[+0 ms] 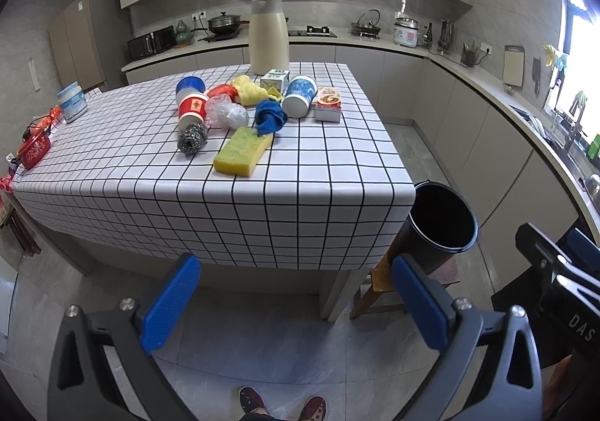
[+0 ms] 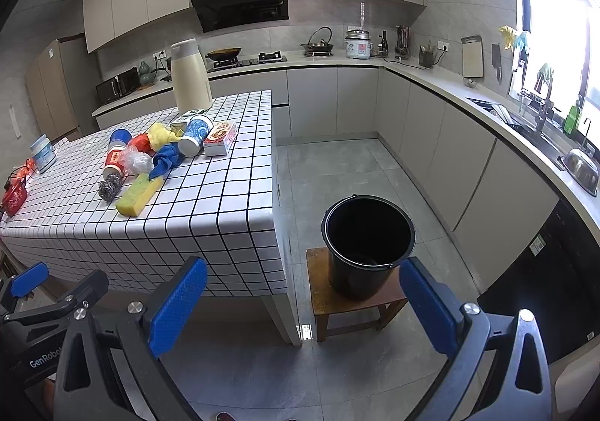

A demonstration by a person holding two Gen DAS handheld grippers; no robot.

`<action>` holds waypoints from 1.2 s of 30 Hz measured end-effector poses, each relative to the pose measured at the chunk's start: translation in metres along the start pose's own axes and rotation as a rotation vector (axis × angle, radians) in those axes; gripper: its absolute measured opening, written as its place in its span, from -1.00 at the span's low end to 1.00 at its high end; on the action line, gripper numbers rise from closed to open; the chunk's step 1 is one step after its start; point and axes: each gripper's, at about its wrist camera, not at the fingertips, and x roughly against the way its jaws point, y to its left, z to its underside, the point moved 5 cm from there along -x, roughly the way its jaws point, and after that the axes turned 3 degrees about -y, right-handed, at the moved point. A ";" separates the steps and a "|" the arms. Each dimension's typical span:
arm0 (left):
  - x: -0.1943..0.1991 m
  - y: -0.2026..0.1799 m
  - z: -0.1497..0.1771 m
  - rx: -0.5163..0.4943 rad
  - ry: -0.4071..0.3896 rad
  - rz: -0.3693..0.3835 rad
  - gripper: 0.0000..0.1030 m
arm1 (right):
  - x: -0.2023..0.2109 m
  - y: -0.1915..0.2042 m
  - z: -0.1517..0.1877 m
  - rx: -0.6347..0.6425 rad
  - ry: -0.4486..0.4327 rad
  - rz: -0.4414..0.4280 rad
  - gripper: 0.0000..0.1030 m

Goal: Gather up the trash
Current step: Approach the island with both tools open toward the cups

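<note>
My left gripper (image 1: 296, 303) and right gripper (image 2: 303, 304) hang wide apart and empty before the checked surface (image 1: 300, 173). The trash lies heaped mid-surface: sponge (image 1: 243, 154), steel scourer (image 1: 192, 138), blue rag (image 1: 270, 116), toppled cups (image 1: 299, 95). A tall jug (image 1: 267, 36) stands behind; the black bucket (image 2: 369, 244) sits on a stool (image 2: 352, 303) beside the corner.

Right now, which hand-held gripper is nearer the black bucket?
Right. The right hand-held gripper faces the black bucket on its wooden stool, just ahead. The left hand-held gripper faces the checkered table, with the bucket off to its right.
</note>
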 end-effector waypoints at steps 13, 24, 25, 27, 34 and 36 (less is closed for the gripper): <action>-0.002 0.002 0.000 0.007 0.003 0.000 1.00 | -0.002 0.002 0.002 0.004 -0.002 -0.001 1.00; -0.002 0.003 0.001 0.011 0.009 0.002 1.00 | -0.005 0.005 -0.004 0.005 -0.001 -0.002 1.00; -0.002 0.003 0.001 0.010 0.008 0.001 1.00 | -0.005 0.004 -0.003 0.005 -0.001 -0.003 1.00; -0.003 0.003 -0.001 0.012 0.010 -0.003 1.00 | -0.005 0.004 -0.004 0.004 -0.001 -0.004 1.00; -0.006 0.006 -0.002 0.021 0.011 -0.005 1.00 | -0.005 0.005 -0.003 0.004 0.001 -0.007 1.00; -0.006 0.007 -0.003 0.022 0.011 -0.004 1.00 | -0.005 0.005 -0.003 0.004 0.003 -0.009 1.00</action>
